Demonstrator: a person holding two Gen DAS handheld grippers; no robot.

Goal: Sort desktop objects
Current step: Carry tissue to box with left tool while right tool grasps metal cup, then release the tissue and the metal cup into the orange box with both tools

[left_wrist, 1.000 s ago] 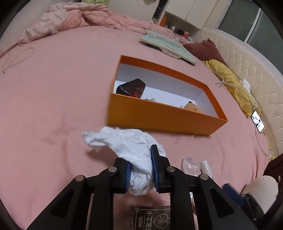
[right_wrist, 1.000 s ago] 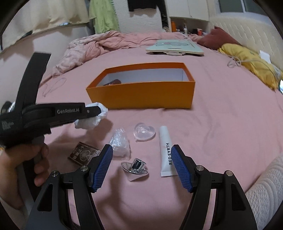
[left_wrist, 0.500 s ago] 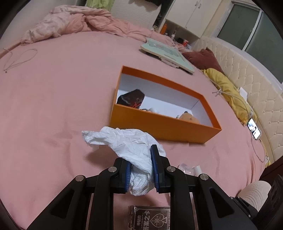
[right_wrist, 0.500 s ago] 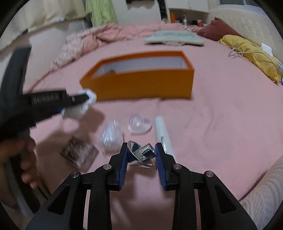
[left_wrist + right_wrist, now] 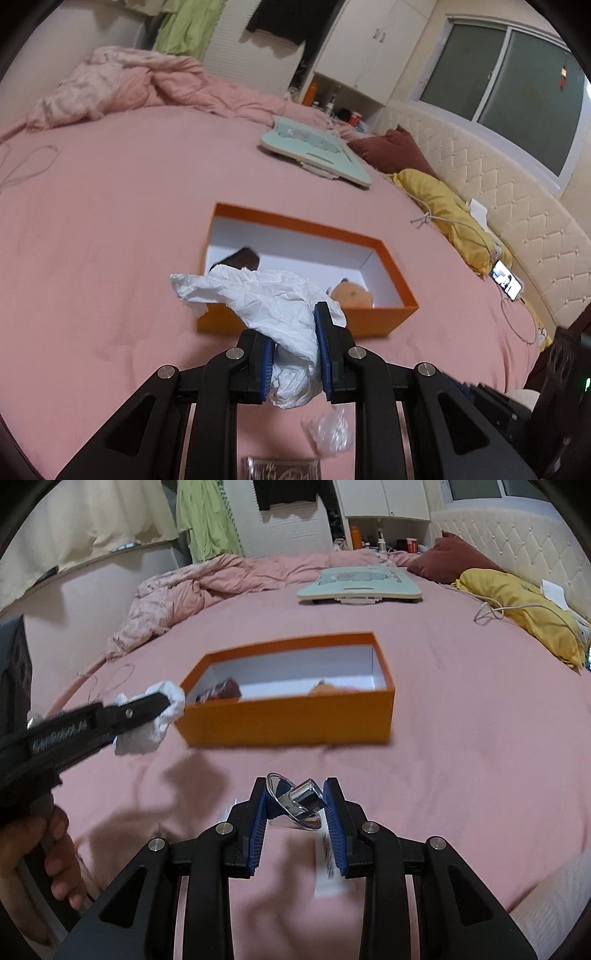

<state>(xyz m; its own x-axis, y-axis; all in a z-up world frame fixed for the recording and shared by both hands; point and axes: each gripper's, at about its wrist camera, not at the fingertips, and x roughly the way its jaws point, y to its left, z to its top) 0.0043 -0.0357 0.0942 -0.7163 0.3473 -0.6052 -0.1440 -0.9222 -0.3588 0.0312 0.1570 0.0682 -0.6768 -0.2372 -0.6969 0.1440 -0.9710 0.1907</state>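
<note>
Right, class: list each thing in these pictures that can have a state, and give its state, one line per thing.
Orange box: open, no lid, partly filled.
White tissue: crumpled, clamped, off the bed.
Left gripper: fingers shut on the tissue.
Shiny metal piece: gripped, tilted.
Right gripper: fingers shut on the metal piece.
Phone: screen lit.

Right gripper (image 5: 297, 806): jaws clamped on a shiny metal piece (image 5: 297, 799), lifted clear of the bed.
Left gripper (image 5: 162, 701): at the left edge, gripped by a hand (image 5: 40, 853), jaws pinching crumpled white tissue (image 5: 155, 720) just beside the box's left end.
Orange box (image 5: 288, 720): open on the pink bed (image 5: 461, 746), white inside, a dark item and a tan item within.
White tube (image 5: 327, 867): blurred, on the bed under the right jaws.
</note>
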